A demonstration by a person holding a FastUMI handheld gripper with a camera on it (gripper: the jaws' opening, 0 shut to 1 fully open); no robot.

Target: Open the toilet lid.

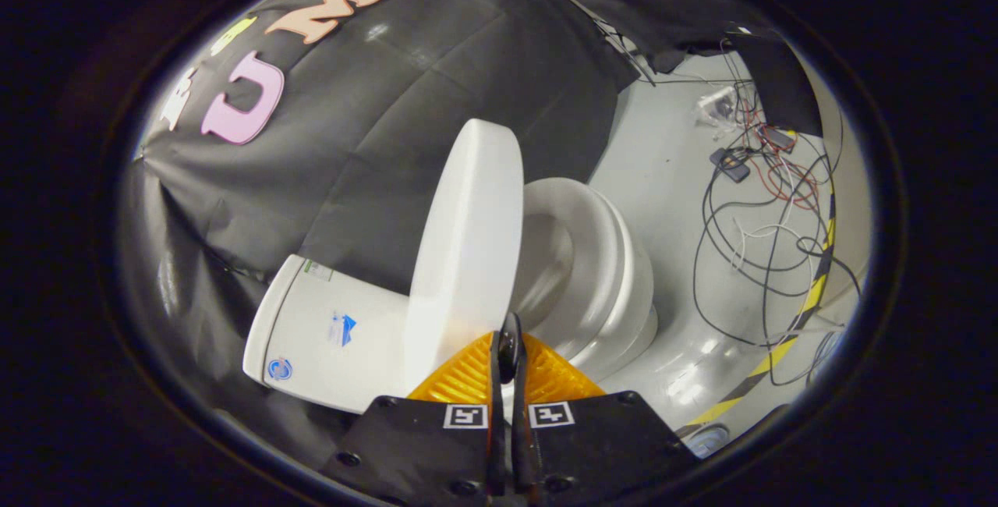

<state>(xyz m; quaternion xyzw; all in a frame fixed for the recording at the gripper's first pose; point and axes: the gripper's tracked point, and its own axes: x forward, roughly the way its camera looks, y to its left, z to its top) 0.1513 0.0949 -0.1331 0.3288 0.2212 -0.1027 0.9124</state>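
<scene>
White glossy toilet lid [468,249] stands raised just ahead of my gripper [508,351], fingers closed together on nothing, beside the smooth oval seat [600,257]; tank [327,335] stickers unreadable.

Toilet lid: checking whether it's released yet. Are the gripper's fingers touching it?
Cannot tell. In the gripper view the closed fingers overlap the raised toilet lid's lower edge, with no visible gap or clear contact.
</scene>
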